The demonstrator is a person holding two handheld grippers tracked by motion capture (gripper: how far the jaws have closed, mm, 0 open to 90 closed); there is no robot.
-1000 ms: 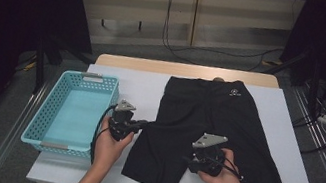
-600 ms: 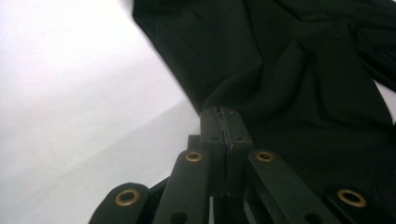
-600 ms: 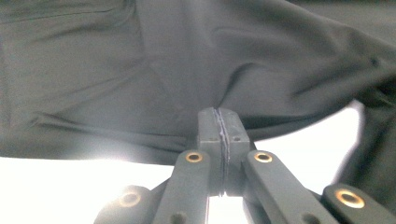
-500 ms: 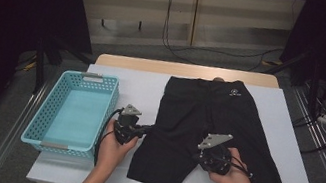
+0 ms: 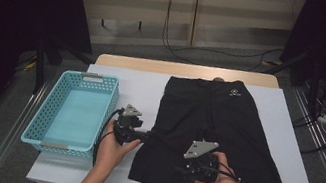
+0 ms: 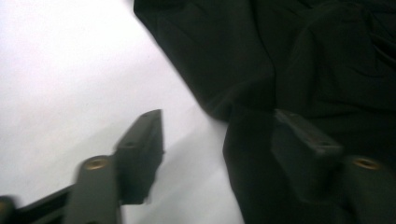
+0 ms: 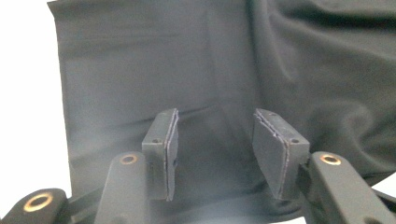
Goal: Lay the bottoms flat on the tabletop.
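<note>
The black shorts [image 5: 216, 136] lie spread flat on the white worktop [image 5: 141, 85], waistband at the far side and the two leg hems toward me. My left gripper [image 5: 143, 135] sits at the shorts' left edge, about halfway down the left leg, and my right gripper [image 5: 188, 169] rests over the lower part of that same leg, close to its hem. To my left the blue basket [image 5: 52, 115] stands just beside my left hand [image 5: 113, 146], so there is little room on that side; bare worktop shows between the basket's far end and the shorts, and a strip runs along the shorts' right side up to the worktop's edge. The near hems lie close to the worktop's front edge. The left gripper view shows what the high view cannot: my left jaws stand wide apart, one over white worktop and the other over black cloth, with the leg's edge running between them and nothing gripped. The right gripper view shows my right jaws also open, with smooth fabric beneath and between them, the cloth's straight edge off to the left and soft folds rising to the right.
</note>
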